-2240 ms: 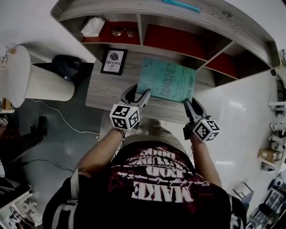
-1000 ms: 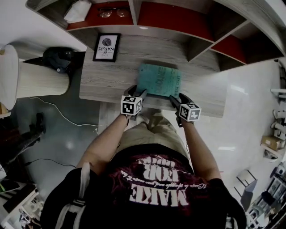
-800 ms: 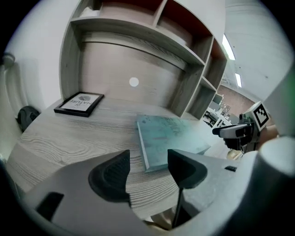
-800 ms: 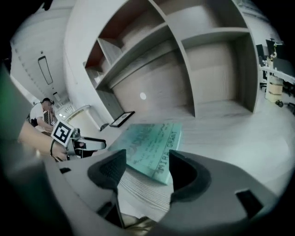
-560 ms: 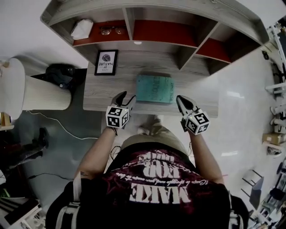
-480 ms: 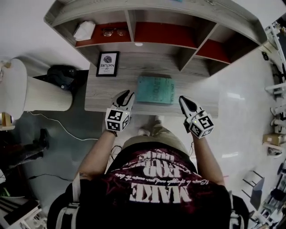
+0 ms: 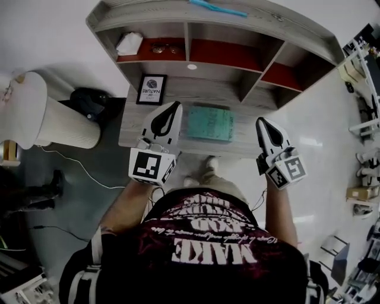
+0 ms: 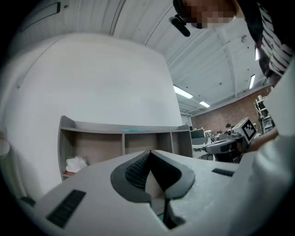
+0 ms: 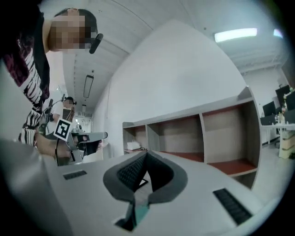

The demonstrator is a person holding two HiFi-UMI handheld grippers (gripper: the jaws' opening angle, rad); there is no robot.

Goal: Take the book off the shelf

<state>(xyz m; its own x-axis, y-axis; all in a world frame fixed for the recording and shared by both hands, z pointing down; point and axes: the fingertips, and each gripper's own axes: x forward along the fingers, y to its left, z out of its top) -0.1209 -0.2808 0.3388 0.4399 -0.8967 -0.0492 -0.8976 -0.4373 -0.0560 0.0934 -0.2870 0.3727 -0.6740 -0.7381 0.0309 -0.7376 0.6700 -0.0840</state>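
The teal book (image 7: 209,123) lies flat on the grey wooden desk (image 7: 132,127), below the shelf unit (image 7: 255,27). My left gripper (image 7: 176,105) hovers left of the book, raised toward the head camera, jaws shut with nothing between them. My right gripper (image 7: 262,121) hovers right of the book, also shut and empty. Neither touches the book. In the left gripper view the closed jaws (image 8: 150,151) point at the shelf (image 8: 123,134). In the right gripper view the closed jaws (image 9: 146,152) point at the red-floored cubbies (image 9: 221,133), with a teal sliver of the book (image 9: 141,211) below them.
A framed picture (image 7: 151,89) stands on the desk's left. The left cubby holds a white cloth (image 7: 127,43) and glasses (image 7: 164,48). A teal pen (image 7: 211,8) lies on the shelf top. A white cylinder (image 7: 56,122) and a black object (image 7: 89,101) sit left of the desk.
Both grippers have let go of the book, shut their jaws and drawn back and up, apart from it. The book stays flat on the desk.
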